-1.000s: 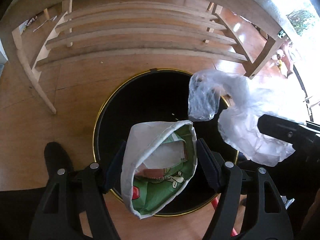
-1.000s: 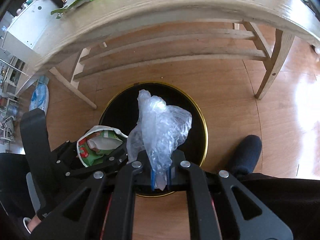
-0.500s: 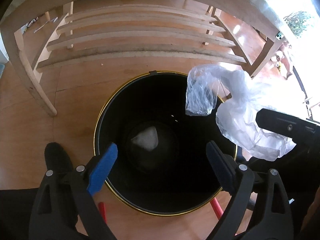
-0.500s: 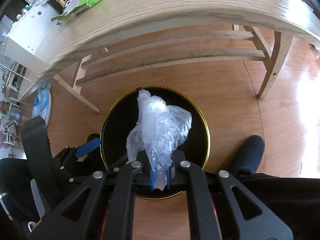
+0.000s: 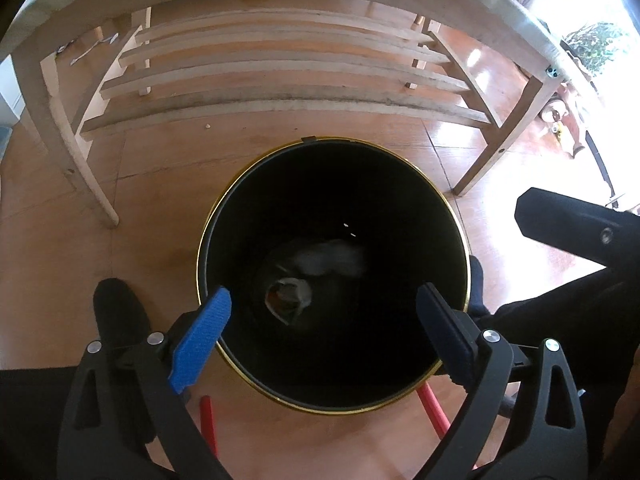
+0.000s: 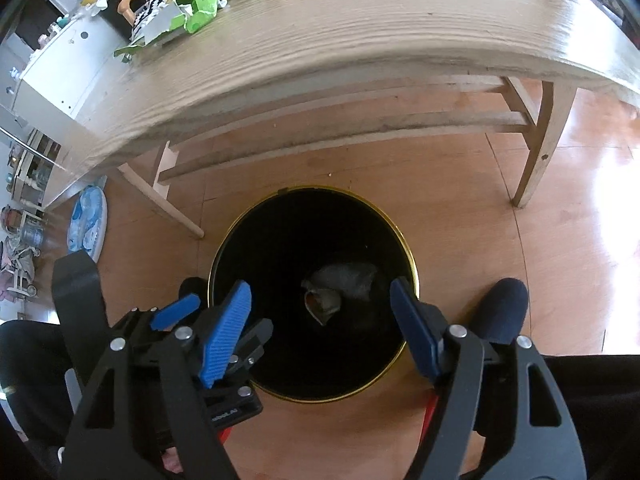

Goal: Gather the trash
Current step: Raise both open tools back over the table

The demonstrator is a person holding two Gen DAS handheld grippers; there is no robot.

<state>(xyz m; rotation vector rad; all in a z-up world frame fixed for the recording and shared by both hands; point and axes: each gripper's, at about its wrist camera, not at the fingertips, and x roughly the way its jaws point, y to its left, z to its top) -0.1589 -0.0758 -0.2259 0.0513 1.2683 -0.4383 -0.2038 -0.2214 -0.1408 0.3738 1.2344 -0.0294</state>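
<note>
Wooden table (image 6: 340,40) over orange floor (image 5: 160,184).

floor (image 5: 152,184): glossy orange-brown wood
tabletop (image 6: 360,32): pale wood, slatted shelf (image 5: 280,76) beneath
light: bright daylight from the right

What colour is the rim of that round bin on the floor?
Gold, a thin ring around the black bin; the left wrist view shows it best.
</note>
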